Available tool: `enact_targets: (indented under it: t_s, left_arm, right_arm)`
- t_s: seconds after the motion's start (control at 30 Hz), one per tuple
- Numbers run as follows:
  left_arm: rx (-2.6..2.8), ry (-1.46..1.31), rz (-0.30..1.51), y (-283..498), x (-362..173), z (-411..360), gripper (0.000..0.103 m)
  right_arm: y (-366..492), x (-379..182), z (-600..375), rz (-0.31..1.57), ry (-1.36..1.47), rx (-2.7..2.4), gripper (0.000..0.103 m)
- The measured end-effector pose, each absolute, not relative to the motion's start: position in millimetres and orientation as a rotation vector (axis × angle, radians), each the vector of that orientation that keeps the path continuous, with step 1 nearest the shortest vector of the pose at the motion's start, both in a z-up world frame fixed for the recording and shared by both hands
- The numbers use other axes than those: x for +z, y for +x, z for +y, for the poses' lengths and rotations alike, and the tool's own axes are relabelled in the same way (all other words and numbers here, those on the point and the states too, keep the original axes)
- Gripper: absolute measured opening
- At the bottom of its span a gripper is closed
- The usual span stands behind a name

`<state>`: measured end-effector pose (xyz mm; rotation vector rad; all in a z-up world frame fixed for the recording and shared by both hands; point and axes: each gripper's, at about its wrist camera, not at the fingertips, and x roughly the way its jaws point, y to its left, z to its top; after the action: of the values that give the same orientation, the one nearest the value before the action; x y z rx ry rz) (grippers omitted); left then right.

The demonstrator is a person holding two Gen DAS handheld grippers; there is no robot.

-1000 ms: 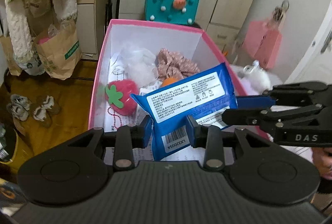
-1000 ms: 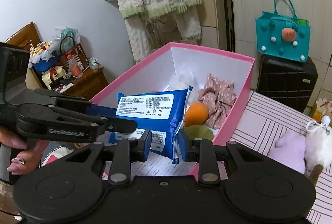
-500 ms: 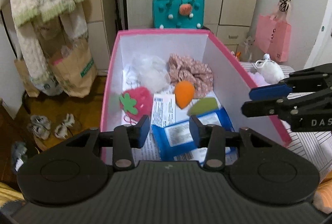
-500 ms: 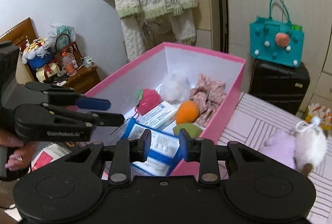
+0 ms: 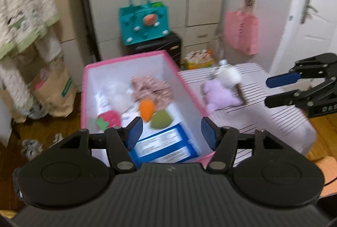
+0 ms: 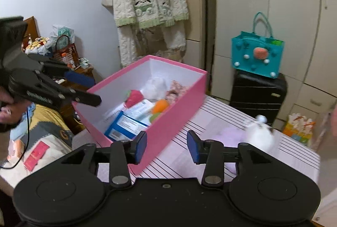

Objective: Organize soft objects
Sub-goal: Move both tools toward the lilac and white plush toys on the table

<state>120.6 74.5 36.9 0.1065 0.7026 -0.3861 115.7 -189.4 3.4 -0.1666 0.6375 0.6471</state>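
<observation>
Left hand-held gripper (image 5: 170, 132): jaws just opened, empty.
Right hand-held gripper (image 6: 166, 146): jaws just opened, empty.
Blue plastic wipes pack (image 5: 162, 146): beyond left fingers, inside pink cardboard box (image 5: 126, 59).
Purple plush toy (image 5: 219, 94): ahead of right hand-held gripper, on striped counter (image 5: 273, 113).

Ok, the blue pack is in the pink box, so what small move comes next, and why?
Probably swing the right gripper toward the purple plush and white fluffy toy. They lie on the striped surface outside the pink box, and both sets of jaws have just been opening, empty.
</observation>
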Motion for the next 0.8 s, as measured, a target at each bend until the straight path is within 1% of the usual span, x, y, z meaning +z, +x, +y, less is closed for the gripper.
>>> enact_targets:
  t_s: [0.2,0.4,0.6,0.8]
  left_arm:
    - [-0.483,0.108,0.662,118.5,46.4,34.4,0.068]
    - [-0.542,0.092,0.690,136.6,38.5,-9.1,0.069]
    - [-0.563,0.091,0.707,152.7,25.0,-47.1,0.070]
    - [-0.530,0.096,0.743,178.1,0.6,-78.3,0.069]
  right_arm:
    - [105.5,3.1,-223.7,0.639,-0.190,0.602,0.055]
    - [109.9,-6.7,-251.6,0.629,-0.178,0.576,0.061]
    - [125.9,-24.9,-274.2,0.616,-0.145,0.572,0.063]
    - [148.6,-52.4,-270.6,0.606,-0.128,0.670,0.064]
